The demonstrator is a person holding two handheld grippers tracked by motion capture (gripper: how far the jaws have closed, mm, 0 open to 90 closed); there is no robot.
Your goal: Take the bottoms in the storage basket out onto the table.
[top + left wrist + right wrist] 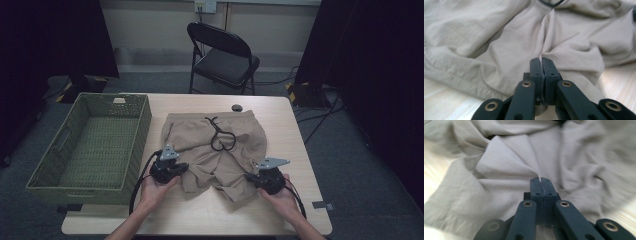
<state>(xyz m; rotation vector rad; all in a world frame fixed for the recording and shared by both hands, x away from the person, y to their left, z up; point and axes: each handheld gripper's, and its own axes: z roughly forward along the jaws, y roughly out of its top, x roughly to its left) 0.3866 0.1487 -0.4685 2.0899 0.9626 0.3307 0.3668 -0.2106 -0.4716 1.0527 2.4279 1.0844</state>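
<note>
- The crumpled tan cloth shorts (215, 150) with a black drawstring (220, 136) lie at the middle of the light wooden table (290, 150), waistband toward the far edge and legs toward the person.
- The left gripper (172, 169) sits at the near left leg of the shorts; in the left gripper view its black jaws are pressed together on a pinched fold of the tan cloth (554, 53).
- The right gripper (261, 177) sits at the near right leg; its jaws are likewise clamped on a raised peak of the cloth (534, 171).
- Bare tabletop lies to the right of the shorts and along the near edge in front of the hands; the far edge is close behind the waistband.
- The woven green rectangular basket (142, 125) stands just beside the shorts on the left and overhangs the table's left side, hemming in the left gripper.
- The right gripper view is blurred, so seams and the table grain are hard to read there.
- The cloth between the pads is mostly hidden by the jaws.
- A small dark round object (237, 107) lies near the far edge; what it is cannot be told.
- A black folding chair (222, 57) stands beyond the table, well apart.
</note>
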